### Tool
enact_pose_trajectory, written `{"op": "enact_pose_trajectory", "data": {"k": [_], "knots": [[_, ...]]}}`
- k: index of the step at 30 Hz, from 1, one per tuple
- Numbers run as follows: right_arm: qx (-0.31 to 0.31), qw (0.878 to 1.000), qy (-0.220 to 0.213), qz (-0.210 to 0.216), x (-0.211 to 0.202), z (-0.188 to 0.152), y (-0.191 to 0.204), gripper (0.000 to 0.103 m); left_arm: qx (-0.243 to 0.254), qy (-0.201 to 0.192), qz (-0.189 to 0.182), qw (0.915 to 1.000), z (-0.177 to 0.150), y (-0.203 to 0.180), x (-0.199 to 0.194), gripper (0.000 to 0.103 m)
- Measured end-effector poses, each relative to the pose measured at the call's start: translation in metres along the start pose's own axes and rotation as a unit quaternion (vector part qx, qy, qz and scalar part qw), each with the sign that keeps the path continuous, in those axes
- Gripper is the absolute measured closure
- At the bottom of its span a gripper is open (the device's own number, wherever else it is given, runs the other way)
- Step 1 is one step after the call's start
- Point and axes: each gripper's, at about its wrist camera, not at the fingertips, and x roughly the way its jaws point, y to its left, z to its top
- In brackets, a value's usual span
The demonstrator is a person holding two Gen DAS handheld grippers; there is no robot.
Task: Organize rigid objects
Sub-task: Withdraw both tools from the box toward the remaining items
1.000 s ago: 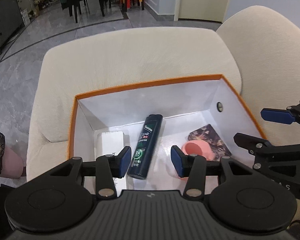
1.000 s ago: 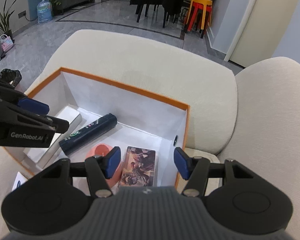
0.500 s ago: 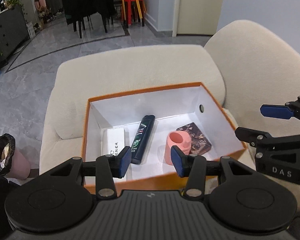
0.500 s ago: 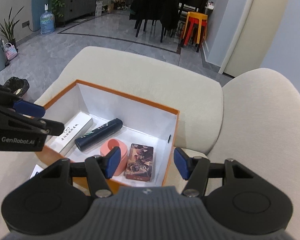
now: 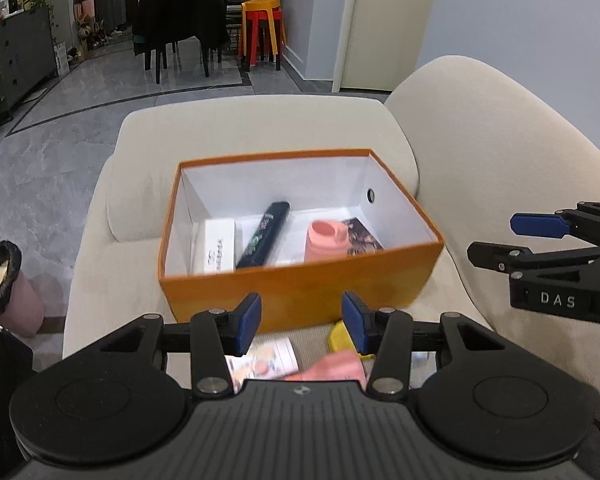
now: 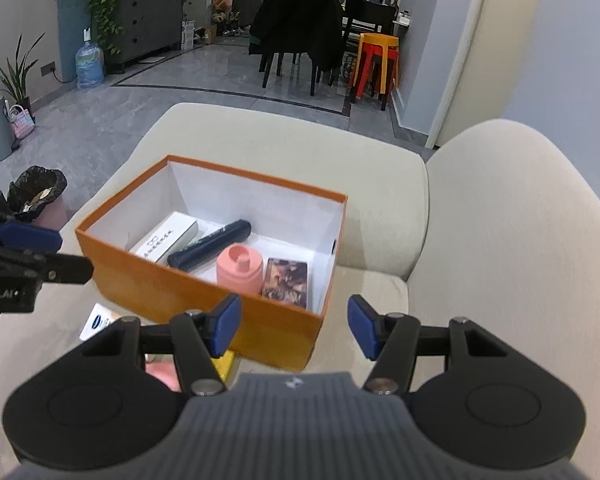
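While the left gripper [image 5: 301, 322] hangs with its jaws spread and nothing between the blue pads [image 5: 249, 322], the right gripper [image 6: 293, 328] hangs the same way — jaws apart, gripping nothing. Both point down over the near edge of a cream sofa seat [image 6: 364, 292], short of an orange box [image 5: 300, 294] that sits on the cushion with its white inside open to view. Just below the left jaws, on the seat in front of the box, lie a white printed packet [image 5: 266, 356], a yellow item [image 5: 340, 338] and something pink [image 5: 336, 368]; all three are partly hidden by the gripper body, so their shapes cannot be told. From the right wrist view a white card with a blue mark [image 6: 100, 320] lies on the seat at the box's near left corner. Inside the box, from left to right, lie a white carton [image 6: 164, 240], a dark bottle [image 6: 210, 249] on its side and angled toward the far wall, a pink cup [image 6: 240, 268] standing upright, and a dark patterned flat box [image 6: 286, 282] lying flat against the right wall. The cup stands just beside the patterned box. Farther out — past the sofa's far armrest [image 5: 260, 128] — is a grey tiled floor [image 6: 112, 120], with a bin lined in black plastic [image 6: 38, 190] at the left, dark chairs [image 6: 296, 24] and stacked red and yellow stools [image 6: 374, 64] at the far end.
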Motion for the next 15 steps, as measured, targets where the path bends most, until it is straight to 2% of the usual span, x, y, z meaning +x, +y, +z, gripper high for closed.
{"op": "enact_pose_trajectory", "data": {"k": [6, 11, 15], "knots": [[0.018, 1.000, -0.004, -0.002, -0.003, -0.039, 0.001, 0.044, 0.006, -0.023, 0.003, 0.9997, -0.042, -0.009, -0.003, 0.034], [0.024, 1.000, 0.006, 0.004, 0.007, -0.076, 0.004, 0.044, 0.000, -0.015, -0.008, 0.9999, -0.076, -0.013, 0.006, 0.031], [0.038, 0.999, 0.009, 0.007, 0.013, -0.100, 0.002, 0.043, -0.008, -0.010, -0.009, 0.9999, -0.097, -0.015, 0.010, 0.024]]}}
